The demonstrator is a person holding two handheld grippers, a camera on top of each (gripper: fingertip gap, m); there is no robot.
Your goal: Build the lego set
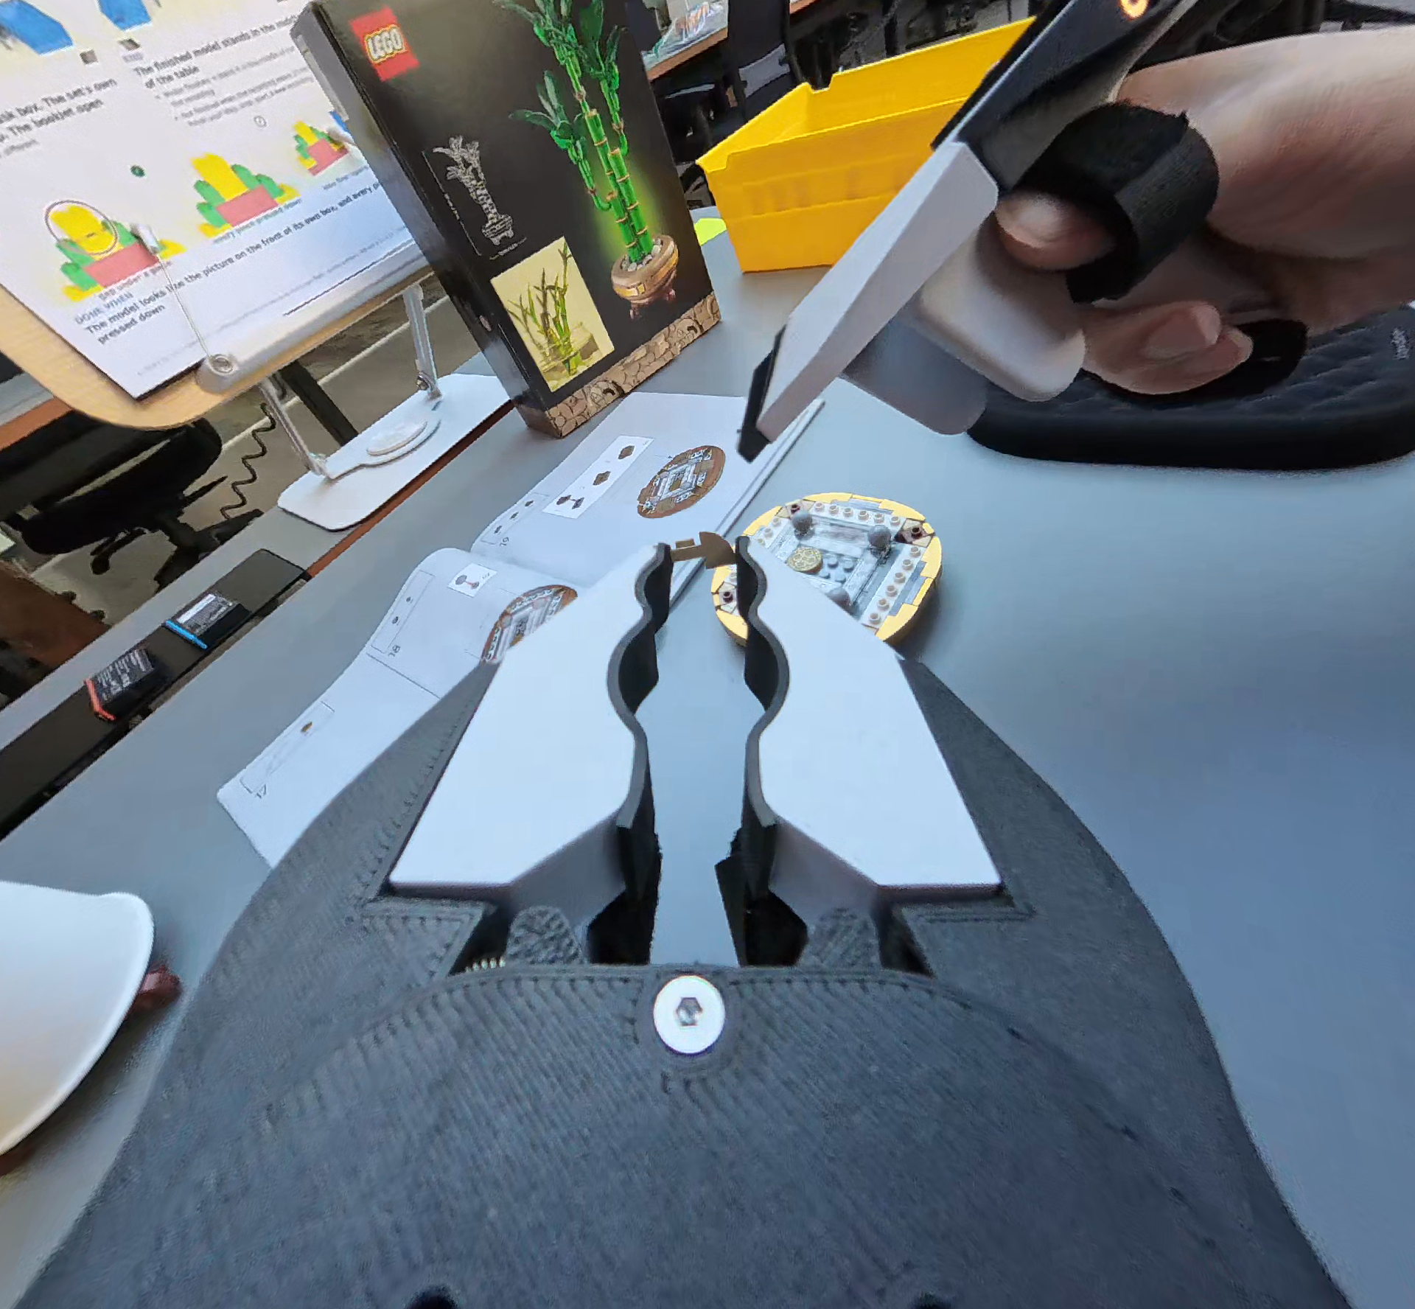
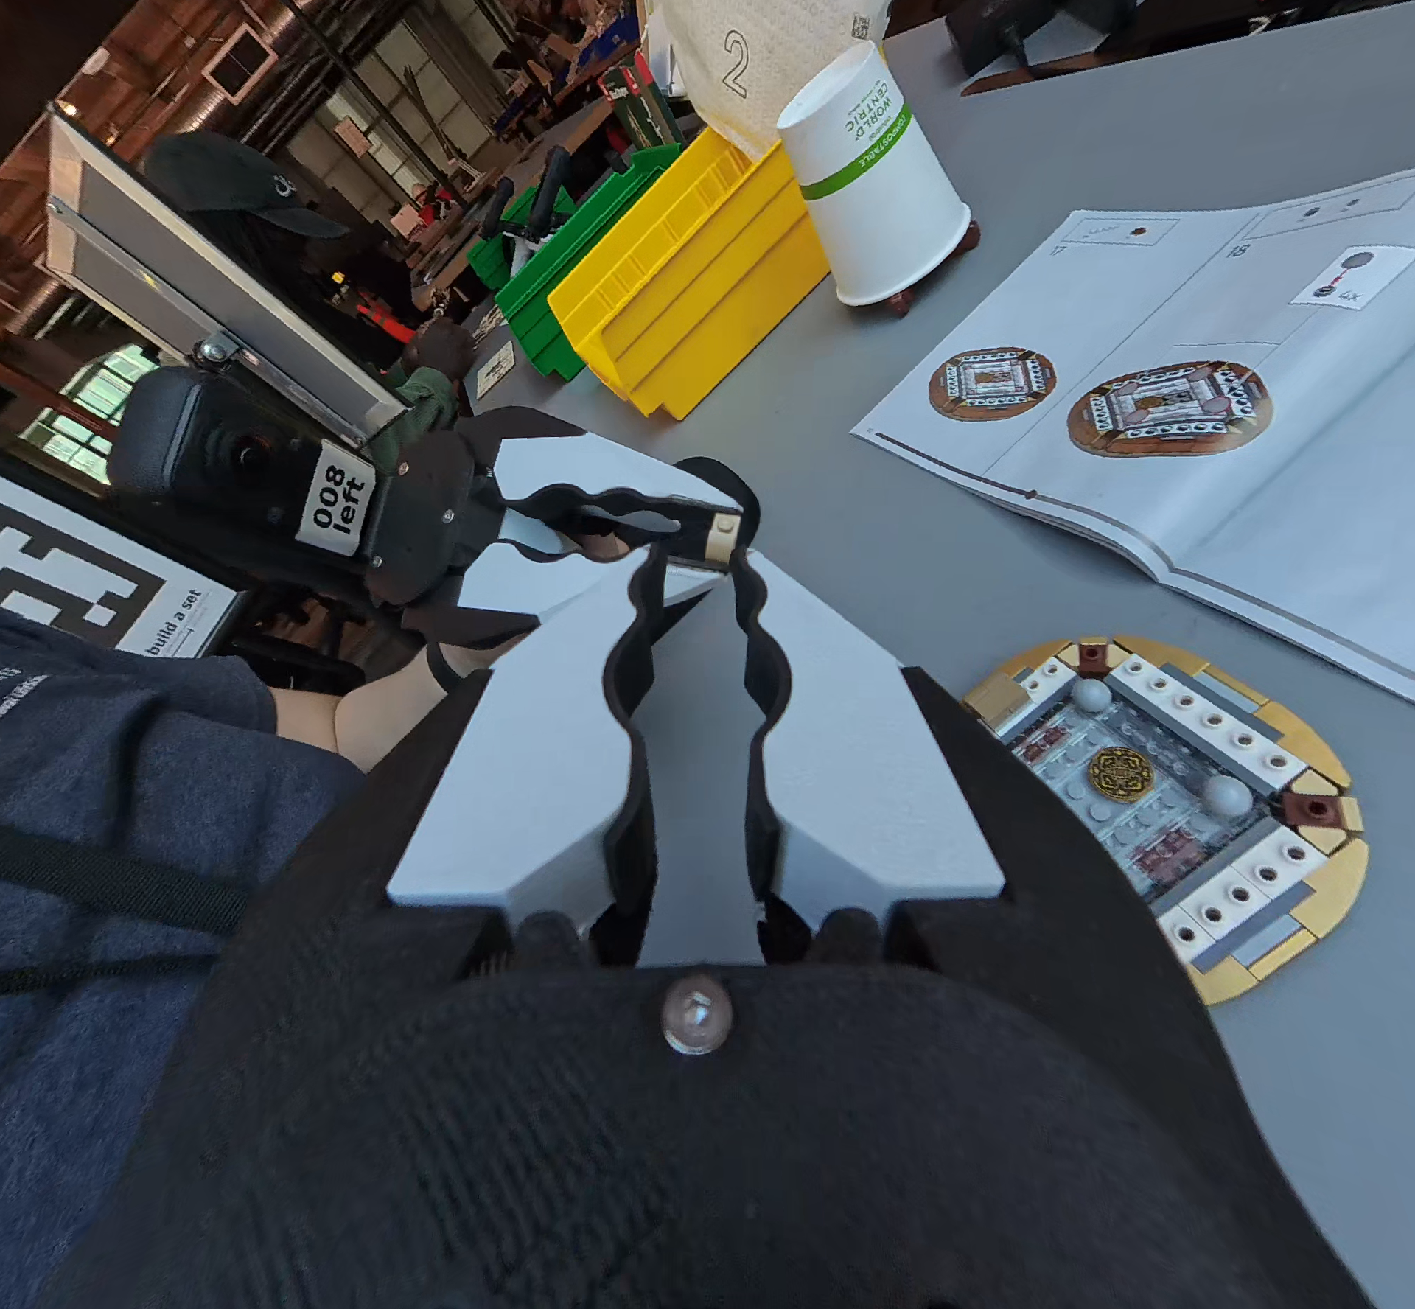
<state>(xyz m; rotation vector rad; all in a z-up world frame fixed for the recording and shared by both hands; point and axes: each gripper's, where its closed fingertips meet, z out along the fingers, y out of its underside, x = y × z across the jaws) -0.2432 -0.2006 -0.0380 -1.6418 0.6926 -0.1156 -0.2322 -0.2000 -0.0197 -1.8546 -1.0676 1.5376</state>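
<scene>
Even daylight, sharp centres, heavy fisheye bend at the edges

The grey tabletop [image 1: 1148, 660] is brightly, softly lit with faint shadows; the white paper cup [image 2: 880, 192] looks slightly washed out. The hall behind the yellow bin [image 2: 689, 277] is dim and reddish (straight lines bow there). The near gripper housings blur softly at the bottom corners.

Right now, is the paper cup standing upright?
No, the paper cup sits upside down on the table, rim down beside the yellow bin.
</scene>
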